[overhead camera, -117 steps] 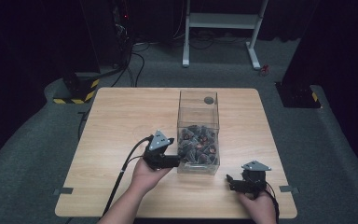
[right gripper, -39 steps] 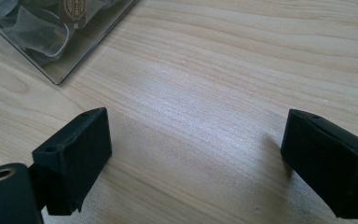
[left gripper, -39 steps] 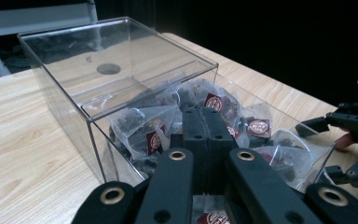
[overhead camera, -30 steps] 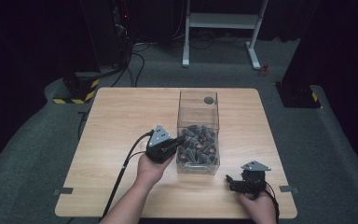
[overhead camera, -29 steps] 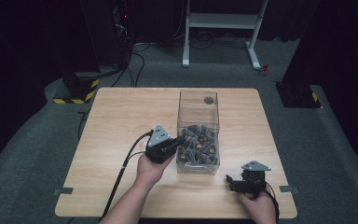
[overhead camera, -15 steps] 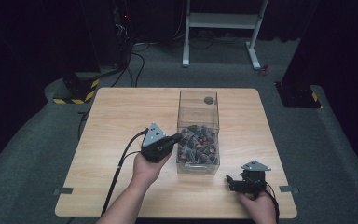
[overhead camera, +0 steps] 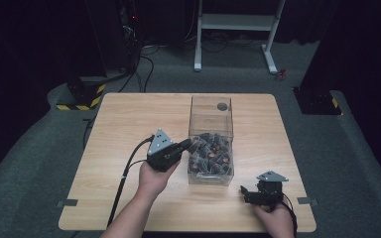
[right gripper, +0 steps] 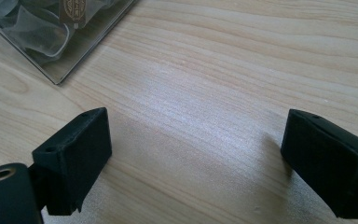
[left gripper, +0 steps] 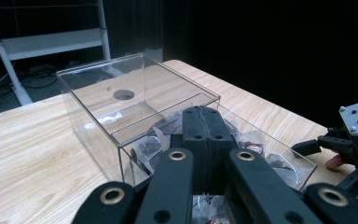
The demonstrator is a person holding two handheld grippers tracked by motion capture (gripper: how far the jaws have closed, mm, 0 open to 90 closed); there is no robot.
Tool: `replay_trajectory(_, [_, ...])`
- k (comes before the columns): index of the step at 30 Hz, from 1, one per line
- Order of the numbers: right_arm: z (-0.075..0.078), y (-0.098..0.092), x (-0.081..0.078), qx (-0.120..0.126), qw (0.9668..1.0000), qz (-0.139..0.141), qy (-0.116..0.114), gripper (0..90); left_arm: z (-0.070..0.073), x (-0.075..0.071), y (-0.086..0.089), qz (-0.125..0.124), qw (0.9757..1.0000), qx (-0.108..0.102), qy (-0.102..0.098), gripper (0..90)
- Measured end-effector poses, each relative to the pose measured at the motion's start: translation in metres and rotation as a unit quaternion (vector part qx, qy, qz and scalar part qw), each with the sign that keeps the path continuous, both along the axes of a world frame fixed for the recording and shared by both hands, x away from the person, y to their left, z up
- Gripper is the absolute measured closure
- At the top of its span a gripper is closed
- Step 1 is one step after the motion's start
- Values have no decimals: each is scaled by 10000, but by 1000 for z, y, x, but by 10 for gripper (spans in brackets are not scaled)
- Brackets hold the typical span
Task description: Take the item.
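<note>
Centre of the high view: clear plastic box [overhead camera: 211, 141] is sitting on the wooden table [overhead camera: 129, 129], half full of dark wrapped pieces [overhead camera: 209, 152].
Left gripper [overhead camera: 187, 145]: jaws clenched together, reaching over the rim, apparently pinching a wrapper.
Right gripper [overhead camera: 244, 192]: jaws released, resting lower right, waiting.

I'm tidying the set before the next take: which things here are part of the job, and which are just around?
Part of the job:
- clear box
- wrapped pieces inside it
- left gripper, shut, over the box
- right gripper, open, on the table

Just around:
- white frame on the floor
- striped block
</note>
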State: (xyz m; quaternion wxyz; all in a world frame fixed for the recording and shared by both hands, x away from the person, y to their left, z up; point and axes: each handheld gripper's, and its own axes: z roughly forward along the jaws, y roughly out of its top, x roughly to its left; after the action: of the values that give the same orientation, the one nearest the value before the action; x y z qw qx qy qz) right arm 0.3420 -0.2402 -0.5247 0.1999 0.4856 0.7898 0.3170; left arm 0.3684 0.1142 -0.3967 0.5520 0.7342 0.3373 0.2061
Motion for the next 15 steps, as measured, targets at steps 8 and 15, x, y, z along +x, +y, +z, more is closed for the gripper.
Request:
replay_trajectory(8, [0,0,0,3,10000,-4,1,83,4,-2,3,2,10000,-70,4,900])
replay_trajectory(15, [0,0,0,7,10000,-8,4,83,4,-4,13,60,10000,-49,-42,900])
